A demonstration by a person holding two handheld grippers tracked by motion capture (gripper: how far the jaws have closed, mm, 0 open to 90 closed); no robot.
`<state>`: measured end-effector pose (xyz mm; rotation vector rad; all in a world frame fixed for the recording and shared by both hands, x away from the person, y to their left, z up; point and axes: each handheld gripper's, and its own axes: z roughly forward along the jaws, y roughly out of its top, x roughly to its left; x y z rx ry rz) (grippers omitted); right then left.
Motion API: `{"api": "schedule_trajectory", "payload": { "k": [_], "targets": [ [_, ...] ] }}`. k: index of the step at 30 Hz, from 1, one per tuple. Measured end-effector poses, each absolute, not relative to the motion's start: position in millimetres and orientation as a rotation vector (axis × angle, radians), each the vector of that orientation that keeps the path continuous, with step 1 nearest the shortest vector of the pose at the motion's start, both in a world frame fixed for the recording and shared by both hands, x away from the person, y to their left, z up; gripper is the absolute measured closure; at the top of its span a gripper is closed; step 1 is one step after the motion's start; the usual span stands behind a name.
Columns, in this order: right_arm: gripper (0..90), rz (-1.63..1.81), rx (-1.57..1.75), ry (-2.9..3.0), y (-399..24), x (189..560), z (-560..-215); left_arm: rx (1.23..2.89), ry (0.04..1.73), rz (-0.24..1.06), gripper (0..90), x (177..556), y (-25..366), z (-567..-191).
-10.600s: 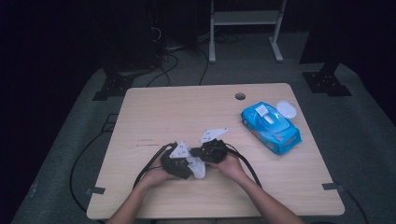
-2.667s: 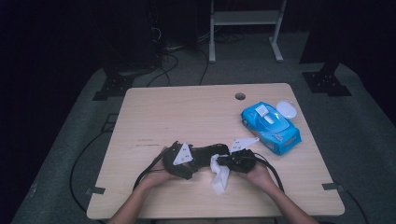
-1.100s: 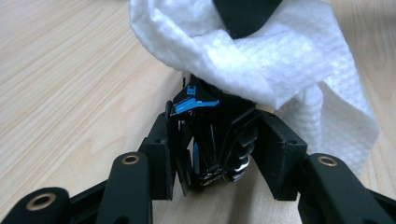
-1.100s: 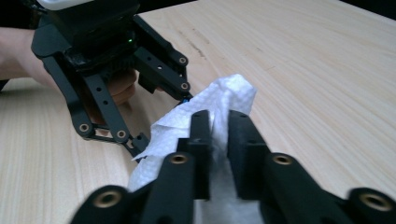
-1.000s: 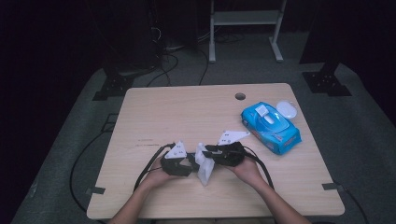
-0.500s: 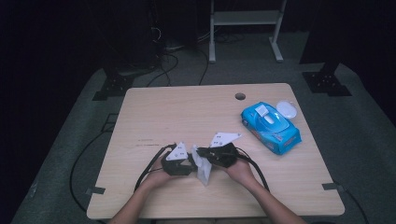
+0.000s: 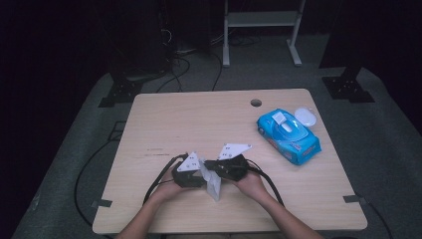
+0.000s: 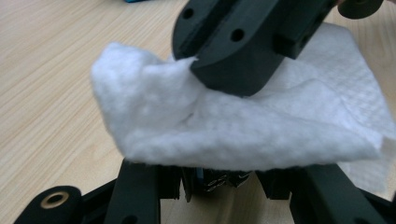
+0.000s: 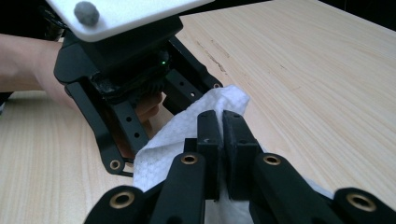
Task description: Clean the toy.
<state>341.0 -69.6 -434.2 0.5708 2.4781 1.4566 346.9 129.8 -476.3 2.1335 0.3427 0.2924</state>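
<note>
A white wipe hangs between my two grippers near the table's front middle. My left gripper is shut on the wipe, which drapes over its jaws and hides their tips. My right gripper comes from the right and its jaws are pressed together on the wipe's upper edge. In the right gripper view the right gripper pinches the cloth just in front of the left gripper's body. In the left gripper view the right gripper's black jaws bite the cloth from above.
A blue pack of wipes with its flap open lies at the right of the wooden table, with a white round lid behind it. A cable hole sits near the far edge. Cables trail off the front left.
The right gripper has slid left towards the left one, so the two now meet at the wipe. The left hand has stayed put.
</note>
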Motion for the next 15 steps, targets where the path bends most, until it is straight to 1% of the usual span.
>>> {"api": "schedule_trajectory", "payload": {
  "k": [3, 10, 15],
  "targets": [
    [85.4, 1.439, 0.595, 2.473, -78.9, 344.1, -432.8, 2.133, 0.343, 0.288, 57.3, 347.0, 130.2, -476.3],
    [85.4, 1.386, 0.713, 2.394, -117.9, 350.2, -433.7, 2.143, 0.332, 0.302, 57.3, 347.2, 130.0, -475.7],
    [85.3, 1.433, 0.687, 2.416, -109.7, 343.2, -435.6, 2.139, 0.333, 0.301, 57.2, 347.2, 129.6, -476.0]
  ]
}}
